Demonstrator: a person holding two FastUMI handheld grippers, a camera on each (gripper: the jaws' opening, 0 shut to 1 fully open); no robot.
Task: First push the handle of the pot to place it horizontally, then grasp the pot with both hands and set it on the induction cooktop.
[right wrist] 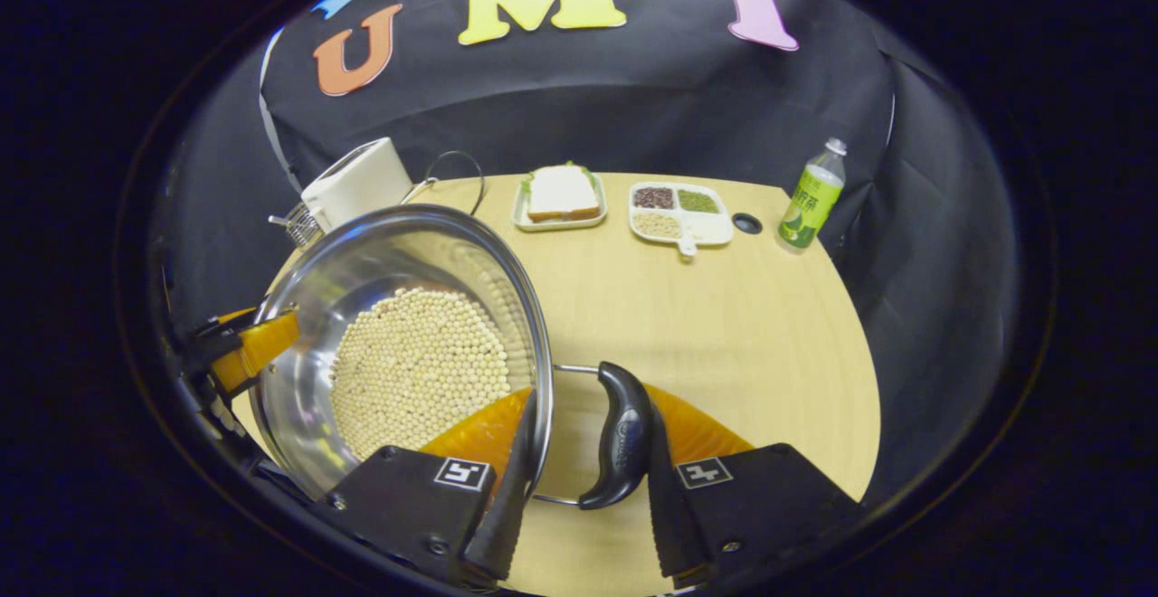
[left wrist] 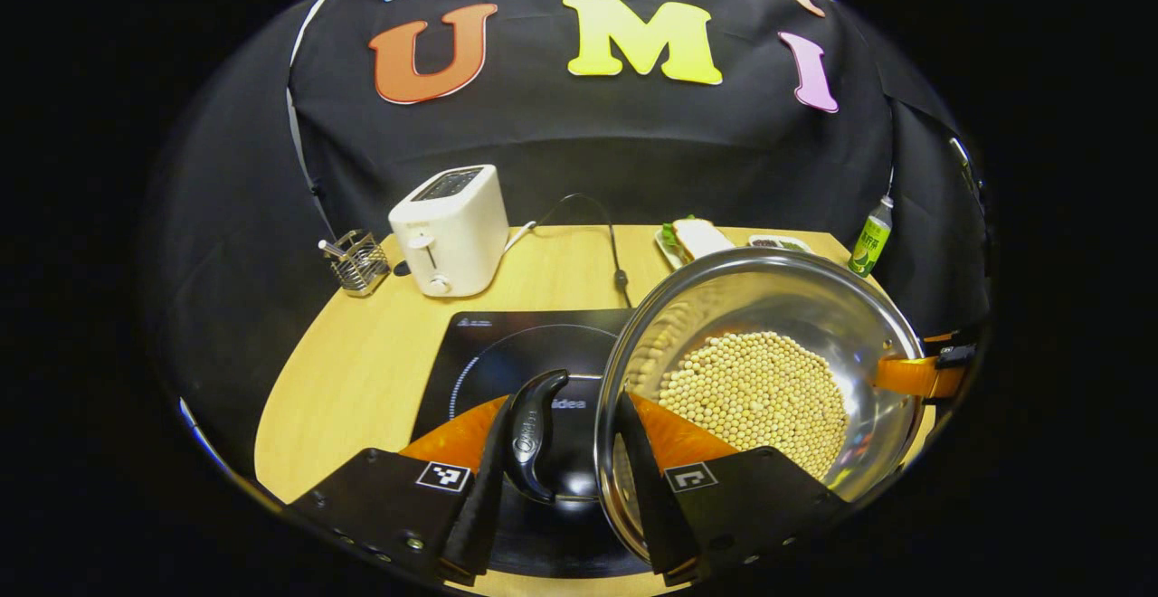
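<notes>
Fingers (left wrist: 493, 479) of both grippers clamp one pot's (left wrist: 796, 307) two handles (left wrist: 536, 434); one cooktop (left wrist: 507, 344) below.

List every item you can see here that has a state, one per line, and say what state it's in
pot: held up at both handles, tilted, holding pale beans
left tongs: shut on the pot's left handle
right tongs: shut on the pot's right handle
induction cooktop: bare, nothing standing on it
toaster: upright, slots empty
bottle: upright, capped
sandwich plate: holds a sandwich
divided tray: compartments filled
</notes>
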